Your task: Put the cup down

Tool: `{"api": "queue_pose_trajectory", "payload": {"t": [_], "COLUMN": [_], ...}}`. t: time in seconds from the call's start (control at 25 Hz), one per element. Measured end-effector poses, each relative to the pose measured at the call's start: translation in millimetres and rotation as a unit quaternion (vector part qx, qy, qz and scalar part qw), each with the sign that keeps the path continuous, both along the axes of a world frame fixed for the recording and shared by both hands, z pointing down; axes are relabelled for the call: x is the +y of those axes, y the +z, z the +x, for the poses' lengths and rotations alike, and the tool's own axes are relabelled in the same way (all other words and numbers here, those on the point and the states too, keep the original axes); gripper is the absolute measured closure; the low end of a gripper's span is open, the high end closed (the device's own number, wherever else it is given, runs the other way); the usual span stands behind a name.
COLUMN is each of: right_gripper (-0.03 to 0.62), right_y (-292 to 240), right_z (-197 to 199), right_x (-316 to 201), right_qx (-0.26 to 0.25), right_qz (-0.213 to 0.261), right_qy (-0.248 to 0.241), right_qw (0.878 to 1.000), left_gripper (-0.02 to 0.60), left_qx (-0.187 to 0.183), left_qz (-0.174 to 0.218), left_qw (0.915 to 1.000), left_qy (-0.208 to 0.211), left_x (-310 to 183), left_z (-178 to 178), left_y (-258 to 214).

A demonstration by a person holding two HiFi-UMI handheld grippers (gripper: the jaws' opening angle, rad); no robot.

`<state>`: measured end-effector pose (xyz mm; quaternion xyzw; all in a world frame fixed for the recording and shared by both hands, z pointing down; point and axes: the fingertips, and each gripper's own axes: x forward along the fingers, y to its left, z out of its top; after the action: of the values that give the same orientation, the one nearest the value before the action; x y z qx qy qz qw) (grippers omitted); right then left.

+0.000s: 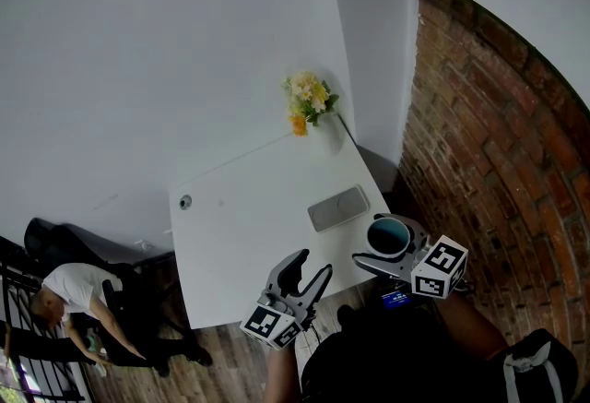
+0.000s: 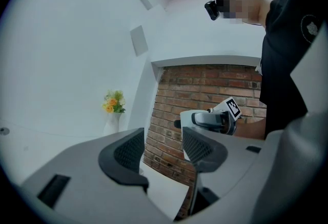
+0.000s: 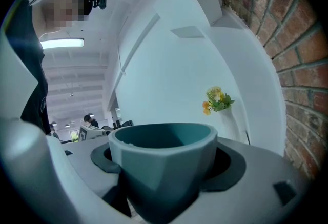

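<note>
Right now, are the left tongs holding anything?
No, the left tongs stand open with nothing between them.

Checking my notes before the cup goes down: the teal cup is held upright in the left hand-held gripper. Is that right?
Not quite: the teal cup is held upright in the right hand-held gripper, as the right gripper view shows. The left hand-held gripper is open and empty.

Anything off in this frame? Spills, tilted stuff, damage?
Nothing stands out. The teal cup sits upright in the right gripper, no spill visible; flowers stand upright at the table's far corner.
</note>
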<state>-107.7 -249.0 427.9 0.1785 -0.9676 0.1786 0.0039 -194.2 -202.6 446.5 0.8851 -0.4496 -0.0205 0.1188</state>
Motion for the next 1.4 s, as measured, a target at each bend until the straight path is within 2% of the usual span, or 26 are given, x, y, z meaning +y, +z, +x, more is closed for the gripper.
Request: {"api": "queue_pose_trajectory", "payload": {"t": [0.28, 0.48, 0.68, 0.84, 1.16, 1.4], "right_gripper": [0.198, 0.198, 0.198, 0.198, 0.200, 0.198], "right_y": [14, 49, 98, 137, 187, 192], "right_z": [-2, -13, -30, -45, -70, -86], "right_x": [-4, -22, -69, -120, -187, -203], "right_qx": [0.001, 0.019, 0.051, 0.077, 0.075, 0.070], "right_qz": [-0.021, -0.035, -0.012, 0.018, -0.033, -0.031], "right_qy": [-0.010, -0.021, -0.010, 0.020, 0.048, 0.043], "right_qw": [1.000, 0.999, 0.999, 0.997, 0.995, 0.996], "left_gripper": [0.342, 0.344, 0.344, 0.345, 0.345, 0.345], "left_qx": [0.001, 0.002, -0.002, -0.002, -0.008, -0.008], "left_qz": [-0.011, -0.029, -0.048, -0.060, -0.071, -0.075], "left_qw": [0.9999, 0.9996, 0.9988, 0.9982, 0.9974, 0.9965], "left_qy": [-0.002, -0.003, 0.006, 0.005, -0.015, -0.036], "left_x": [4, 6, 2, 2, -11, -14], "left_z": [1, 2, 6, 10, 3, -8], "left_y": [6, 21, 34, 41, 40, 39]}}
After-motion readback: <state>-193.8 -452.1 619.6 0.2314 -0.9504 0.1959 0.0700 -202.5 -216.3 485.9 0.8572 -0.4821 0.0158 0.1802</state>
